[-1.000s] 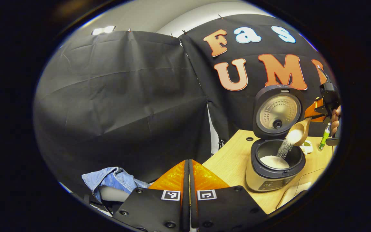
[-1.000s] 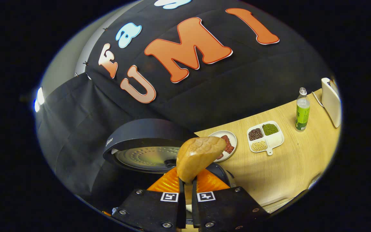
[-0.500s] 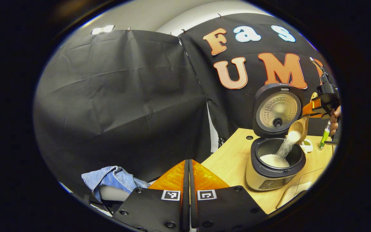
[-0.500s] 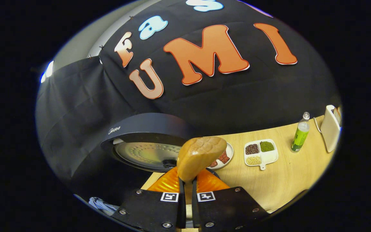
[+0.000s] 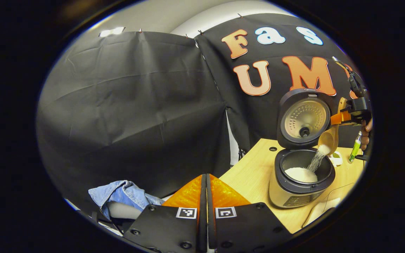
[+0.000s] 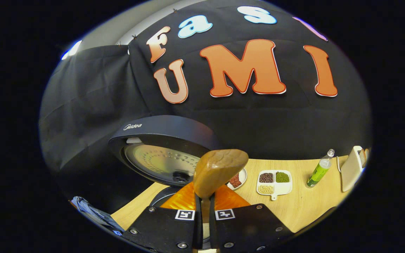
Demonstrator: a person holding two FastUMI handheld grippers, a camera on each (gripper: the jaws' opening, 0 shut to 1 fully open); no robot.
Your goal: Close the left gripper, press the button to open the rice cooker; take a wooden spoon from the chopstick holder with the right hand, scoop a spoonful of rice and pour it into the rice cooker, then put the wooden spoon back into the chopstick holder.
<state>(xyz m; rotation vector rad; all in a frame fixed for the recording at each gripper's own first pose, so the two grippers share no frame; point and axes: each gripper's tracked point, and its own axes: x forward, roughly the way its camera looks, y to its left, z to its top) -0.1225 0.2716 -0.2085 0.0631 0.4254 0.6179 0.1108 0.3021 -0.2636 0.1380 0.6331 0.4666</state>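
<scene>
One spoonful of rice (image 5: 315, 162) streams into the open rice cooker (image 5: 301, 175) because the right gripper (image 6: 205, 205), jaws clamped on the wooden spoon (image 6: 218, 170), tips it just above; the left gripper (image 5: 206, 196) idles, jaws closed and empty.

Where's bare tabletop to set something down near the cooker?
Bare wood lies in front of the divided dish and bottle, and left of the rice cooker by the table hole. Crowded: behind the cooker, where the small plate sits.

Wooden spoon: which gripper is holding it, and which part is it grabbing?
The right gripper holds the wooden spoon by its handle, just behind the bowl. The left gripper is shut and holds nothing.
</scene>
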